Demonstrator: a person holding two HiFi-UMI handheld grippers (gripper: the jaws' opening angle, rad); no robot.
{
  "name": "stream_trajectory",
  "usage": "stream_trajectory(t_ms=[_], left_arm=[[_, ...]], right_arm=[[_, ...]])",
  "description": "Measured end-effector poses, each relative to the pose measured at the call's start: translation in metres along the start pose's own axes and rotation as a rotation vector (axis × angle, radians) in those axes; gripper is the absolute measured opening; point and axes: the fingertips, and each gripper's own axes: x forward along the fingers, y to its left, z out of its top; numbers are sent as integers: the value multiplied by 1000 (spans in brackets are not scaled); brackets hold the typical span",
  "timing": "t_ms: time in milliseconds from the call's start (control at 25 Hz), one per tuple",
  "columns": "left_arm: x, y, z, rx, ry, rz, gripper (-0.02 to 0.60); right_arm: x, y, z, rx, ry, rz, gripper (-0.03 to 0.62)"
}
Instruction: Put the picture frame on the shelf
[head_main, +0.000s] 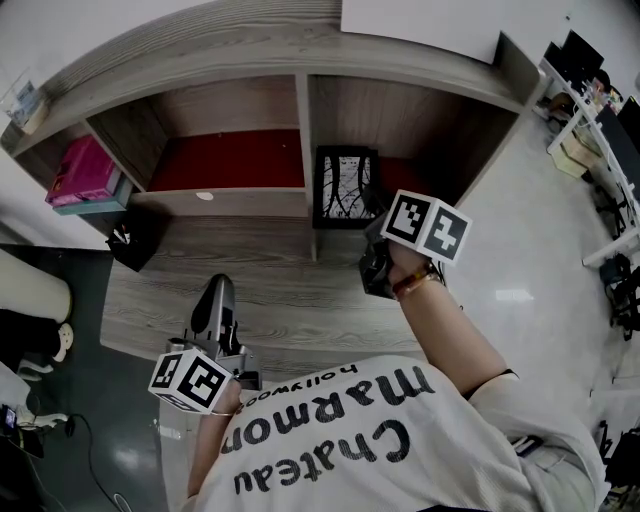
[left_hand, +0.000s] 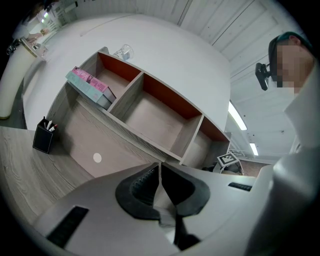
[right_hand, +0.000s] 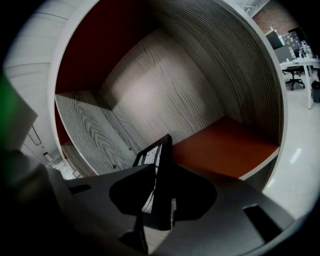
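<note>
1. Two grippers show. The right gripper (head_main: 372, 240) clamps the frame (head_main: 345, 187) by its lower edge, with one jaw on each face.
2. The frame stands upright at the mouth of the shelf's (head_main: 303, 120) right compartment, just beside the divider and directly ahead of that gripper.
3. The left gripper (head_main: 217, 305) hangs over the desk (head_main: 300, 300), well apart from the frame, its jaws together and empty.
</note>
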Motion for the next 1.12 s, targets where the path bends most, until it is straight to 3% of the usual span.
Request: stream_trajectory(t_ms=[680, 1120], left_arm=[[-16, -2, 6, 8, -28, -1, 29], [-30, -4, 7, 4, -41, 22, 29]], right_arm=[[1, -2, -1, -14, 22, -50, 97], [5, -2, 1, -79, 40, -65, 104]])
